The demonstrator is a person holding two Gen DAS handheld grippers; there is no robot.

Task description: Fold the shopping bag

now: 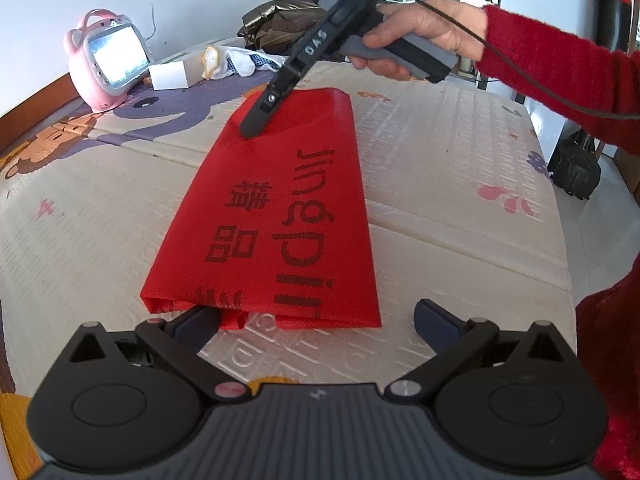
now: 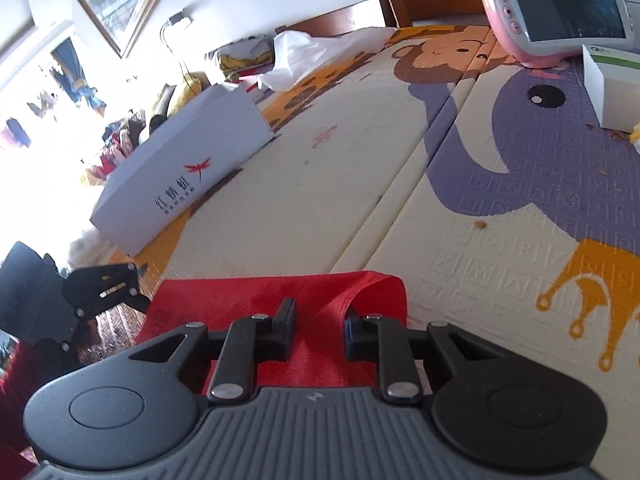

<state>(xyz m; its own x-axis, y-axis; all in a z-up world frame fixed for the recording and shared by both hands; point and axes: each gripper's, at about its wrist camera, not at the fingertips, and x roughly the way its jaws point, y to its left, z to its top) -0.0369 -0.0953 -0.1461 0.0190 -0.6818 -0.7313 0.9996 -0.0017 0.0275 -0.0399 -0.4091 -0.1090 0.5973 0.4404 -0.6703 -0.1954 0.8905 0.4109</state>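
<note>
1. Left wrist view: a red shopping bag (image 1: 276, 216), already folded into a long narrow strip with dark lettering on top, is being shown lying flat on a cream play mat (image 1: 460, 184) printed with cartoon animals.
2. The left gripper (image 1: 316, 322) is being held at the near end of the bag with its jaws spread wide; its left finger (image 1: 196, 326) is lying at the bag's near edge, while the right finger is standing clear of the bag on the bare mat, so nothing is being pinched.
3. The right gripper (image 1: 254, 130) is being held by a hand (image 1: 416, 36) in a red sleeve (image 1: 560, 76), and its tips are being pressed down onto the far end of the bag.
4. Right wrist view: the jaws of the right gripper (image 2: 320, 332) are being shown narrowed but not closed, with a gap between the pads; the red fabric (image 2: 280, 292) is lying under and between them, and a grip on it cannot be confirmed.
5. A pink toy screen (image 1: 106, 56) and a small white box (image 1: 170, 74) are being shown standing at the far left of the mat, well apart from the bag.
6. A long white box (image 2: 180, 172) with a red dragonfly mark is being shown lying at the mat's edge.
</note>
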